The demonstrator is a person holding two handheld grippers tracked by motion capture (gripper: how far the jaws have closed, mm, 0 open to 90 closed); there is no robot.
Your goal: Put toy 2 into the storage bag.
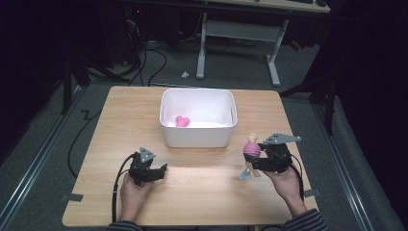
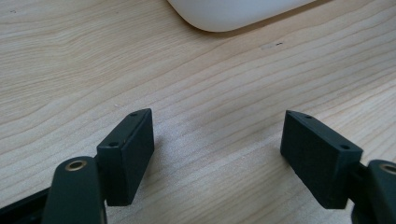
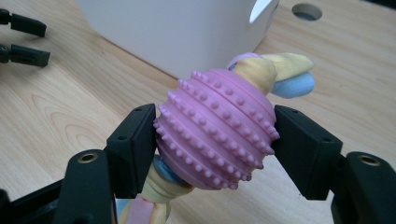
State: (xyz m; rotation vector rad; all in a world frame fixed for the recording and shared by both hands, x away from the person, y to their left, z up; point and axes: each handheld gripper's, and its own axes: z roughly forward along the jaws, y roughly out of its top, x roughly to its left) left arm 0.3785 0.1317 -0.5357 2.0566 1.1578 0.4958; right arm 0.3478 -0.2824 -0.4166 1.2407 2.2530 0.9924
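Rope toy (image 3: 217, 128) with a pink rubber ball in its middle sits between the two black jaws of the right gripper (image 3: 215, 135). Both pads press on the sides of the ball, so this gripper is closed on the toy and holds it above the wooden table (image 3: 60, 107). The ball is oval and covered with rows of small bumps. A soft braided rope in yellow, light blue and pale purple goes through it and comes out above and below the jaws. Just behind the toy stands a white plastic bin (image 1: 197, 118) with smooth walls and rounded corners. Inside it lies one small pink toy (image 1: 182, 121) on the bottom. On the other side of the bin's front, the left gripper (image 2: 217, 154) rests low on the table with its jaws wide apart and only bare wood between them.
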